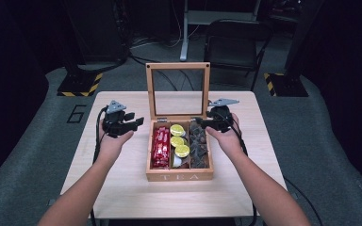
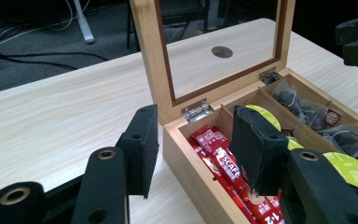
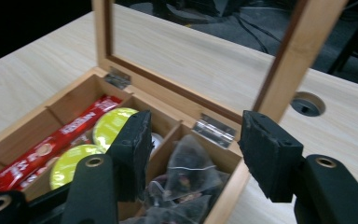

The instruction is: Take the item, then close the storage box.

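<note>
A wooden tea box [image 1: 179, 176] stands mid-table with its glass lid [image 1: 178, 67] upright. Red sachets [image 1: 160, 147] fill the left compartment, yellow-green capsules [image 1: 178, 141] the middle one, dark tea bags [image 1: 198, 143] the right one. My left gripper [image 1: 134, 120] hovers just left of the box's back left corner, open, with nothing between its pads [image 2: 142, 149]. My right gripper [image 1: 202, 123] is open over the back of the tea-bag compartment. In the right gripper view the tea bags [image 3: 186, 158] and a hinge [image 3: 214, 130] lie beyond the right gripper's [image 3: 193, 154] parted jaws, untouched.
The light wooden table [image 1: 122, 188] has a round cable hole [image 2: 222, 51] behind the lid. A black chair [image 1: 235, 42] and stands with hazard-striped bases [image 1: 80, 87] sit on the floor beyond the table's far edge.
</note>
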`<move>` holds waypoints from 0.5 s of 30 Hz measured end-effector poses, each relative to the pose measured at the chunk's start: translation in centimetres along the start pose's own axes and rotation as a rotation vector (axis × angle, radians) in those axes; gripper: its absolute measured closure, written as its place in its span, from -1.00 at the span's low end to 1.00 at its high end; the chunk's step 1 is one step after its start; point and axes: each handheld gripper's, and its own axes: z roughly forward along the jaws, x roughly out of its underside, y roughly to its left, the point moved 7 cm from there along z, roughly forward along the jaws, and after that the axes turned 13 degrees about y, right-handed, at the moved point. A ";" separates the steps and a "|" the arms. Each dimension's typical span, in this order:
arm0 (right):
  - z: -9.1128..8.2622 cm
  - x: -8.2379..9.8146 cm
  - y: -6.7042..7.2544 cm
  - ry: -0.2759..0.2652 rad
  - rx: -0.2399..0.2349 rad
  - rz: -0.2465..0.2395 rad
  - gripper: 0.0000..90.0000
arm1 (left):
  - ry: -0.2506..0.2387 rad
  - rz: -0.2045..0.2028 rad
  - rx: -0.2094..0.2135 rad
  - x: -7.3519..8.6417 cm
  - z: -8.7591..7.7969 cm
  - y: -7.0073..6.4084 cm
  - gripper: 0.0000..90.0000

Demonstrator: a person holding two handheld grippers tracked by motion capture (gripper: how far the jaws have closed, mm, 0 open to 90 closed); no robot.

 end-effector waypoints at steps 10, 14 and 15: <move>0.4 0.6 2.9 0.024 -0.036 -0.083 -0.08 | 0.007 0.007 0.003 0.0 0.0 0.0 0.14; 0.5 0.7 3.3 0.026 -0.042 -0.096 -0.12 | 0.008 0.006 0.005 0.0 0.0 0.0 0.13; 0.5 0.7 3.5 0.025 -0.050 -0.099 -0.13 | 0.007 0.004 0.006 0.0 0.0 -0.1 0.12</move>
